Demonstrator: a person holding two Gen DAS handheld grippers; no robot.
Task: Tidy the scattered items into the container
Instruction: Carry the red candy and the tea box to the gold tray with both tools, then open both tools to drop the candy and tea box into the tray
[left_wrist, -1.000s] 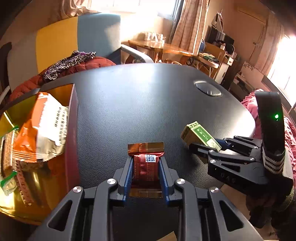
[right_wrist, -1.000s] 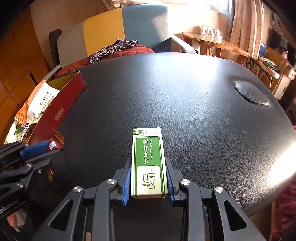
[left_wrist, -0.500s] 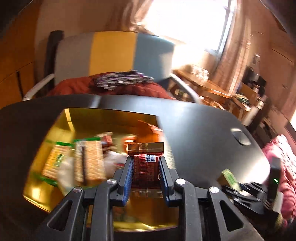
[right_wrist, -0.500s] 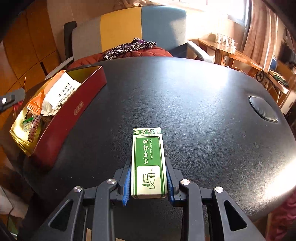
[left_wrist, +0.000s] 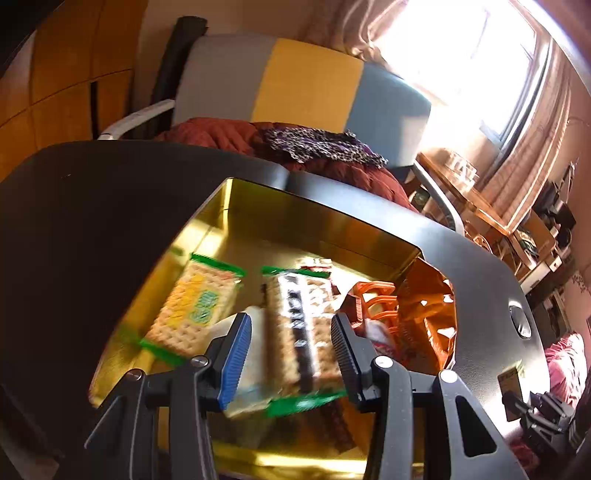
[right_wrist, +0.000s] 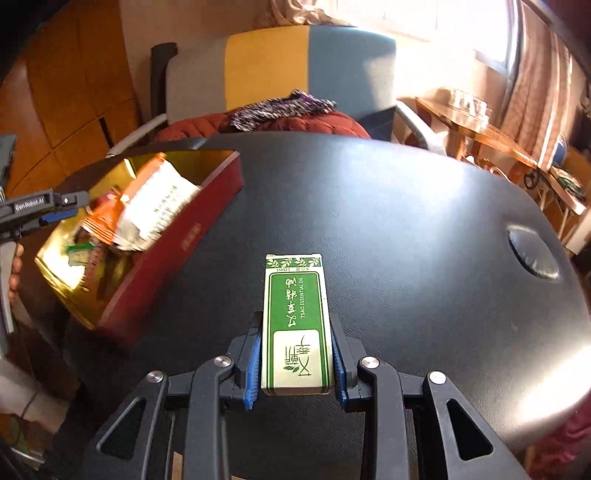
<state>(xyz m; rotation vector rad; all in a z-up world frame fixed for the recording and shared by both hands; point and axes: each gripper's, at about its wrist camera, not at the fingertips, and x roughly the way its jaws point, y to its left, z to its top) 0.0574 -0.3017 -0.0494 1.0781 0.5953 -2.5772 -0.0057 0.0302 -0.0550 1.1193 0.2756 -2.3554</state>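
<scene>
While the left gripper (left_wrist: 291, 338) hangs over the gold-lined box (left_wrist: 314, 218), jaws opening with nothing between them, right gripper (right_wrist: 297, 354), clamped on the green carton (right_wrist: 295, 321), should clear the red wall before releasing.

green box (right_wrist: 295, 325) reads "TSAO ESSENTIAL OIL", "10ml"

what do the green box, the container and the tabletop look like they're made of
Green box: printed card, matte, with crisp folded edges. Container: probably stiff card, dark red outside, its mirror-like gold lining suggesting foil. Tabletop: black, fine pebbled grain with soft sheen, likely faux leather or textured plastic.
</scene>
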